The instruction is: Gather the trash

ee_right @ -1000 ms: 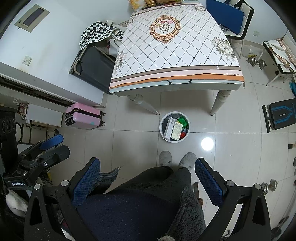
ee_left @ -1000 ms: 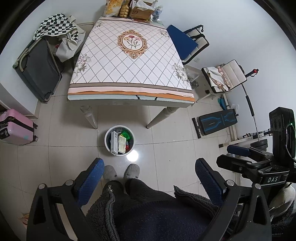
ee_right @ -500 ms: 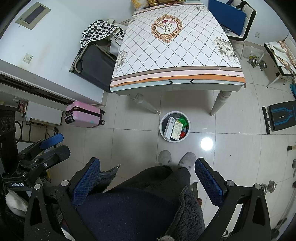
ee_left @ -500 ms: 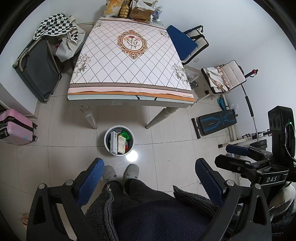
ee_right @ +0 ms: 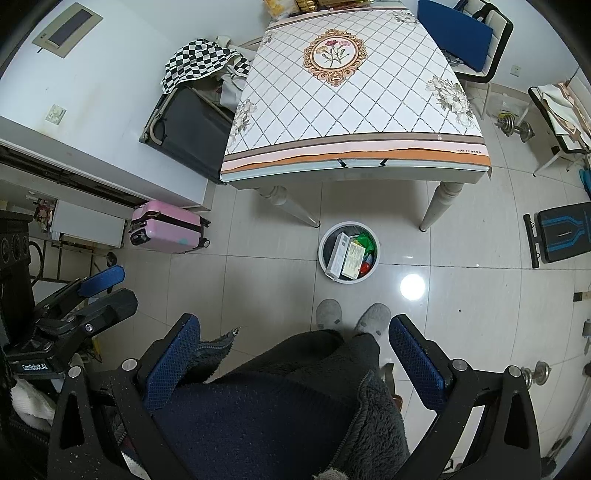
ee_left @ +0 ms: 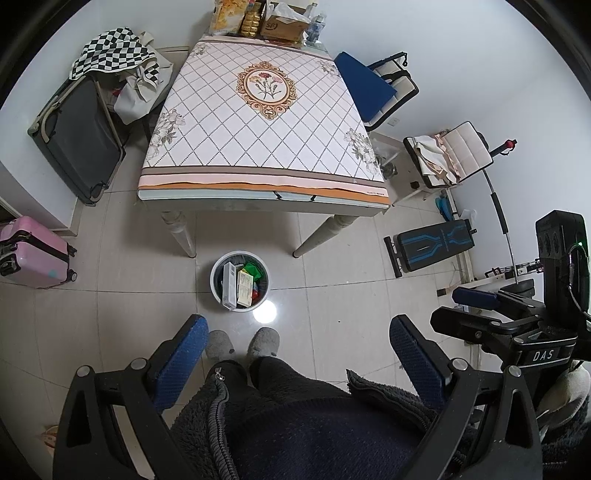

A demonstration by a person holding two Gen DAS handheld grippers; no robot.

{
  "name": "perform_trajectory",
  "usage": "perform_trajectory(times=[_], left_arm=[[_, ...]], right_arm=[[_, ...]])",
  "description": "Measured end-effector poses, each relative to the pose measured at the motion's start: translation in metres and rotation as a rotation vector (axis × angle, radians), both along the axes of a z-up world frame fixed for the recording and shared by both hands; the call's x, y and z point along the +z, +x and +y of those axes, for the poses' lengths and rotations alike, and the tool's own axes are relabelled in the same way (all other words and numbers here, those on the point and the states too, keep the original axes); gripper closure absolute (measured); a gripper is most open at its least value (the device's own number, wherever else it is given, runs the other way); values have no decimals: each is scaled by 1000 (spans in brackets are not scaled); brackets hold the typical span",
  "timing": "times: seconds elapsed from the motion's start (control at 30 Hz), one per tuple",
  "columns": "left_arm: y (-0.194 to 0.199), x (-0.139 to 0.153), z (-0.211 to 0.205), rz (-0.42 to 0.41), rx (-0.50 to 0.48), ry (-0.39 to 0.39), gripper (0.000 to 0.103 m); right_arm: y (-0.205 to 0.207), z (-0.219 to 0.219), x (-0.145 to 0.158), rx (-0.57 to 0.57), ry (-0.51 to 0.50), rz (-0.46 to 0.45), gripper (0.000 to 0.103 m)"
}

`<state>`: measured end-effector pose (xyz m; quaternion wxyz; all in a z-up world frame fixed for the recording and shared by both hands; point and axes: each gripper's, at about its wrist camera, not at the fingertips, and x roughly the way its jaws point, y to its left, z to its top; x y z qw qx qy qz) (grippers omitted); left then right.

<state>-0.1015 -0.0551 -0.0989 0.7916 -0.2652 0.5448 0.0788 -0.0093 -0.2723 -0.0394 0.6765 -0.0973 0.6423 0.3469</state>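
A round white trash bin (ee_left: 215, 288) stands on the floor just in front of the table, holding a white box, a yellow-green packet and other wrappers; it also shows in the right wrist view (ee_right: 325, 266). My left gripper (ee_left: 297, 339) is open and empty, held high above the floor over the person's legs. My right gripper (ee_right: 293, 338) is open and empty at the same height. Each gripper shows in the other's view, the right gripper (ee_left: 476, 306) at the right edge and the left gripper (ee_right: 99, 284) at the left edge.
A table (ee_left: 258, 184) with a patterned cloth has boxes and snack bags (ee_left: 258, 18) at its far end. A pink suitcase (ee_left: 29, 251), a dark suitcase (ee_left: 74, 140), chairs (ee_left: 373, 92), a weight bench (ee_left: 432, 243) and dumbbells (ee_right: 513, 125) stand around it.
Both views have risen very slightly; the bin and table look marginally smaller. Both grippers stay open and empty.
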Motion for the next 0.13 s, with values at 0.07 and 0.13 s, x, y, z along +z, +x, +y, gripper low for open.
perform_trajectory(times=[0.07, 0.13], left_arm=[[1, 0, 0, 1, -4, 1, 2], [3, 0, 1, 2, -6, -1, 2]], right_arm=[[1, 0, 0, 4, 0, 2, 0], [1, -1, 0, 7, 0, 2, 0]])
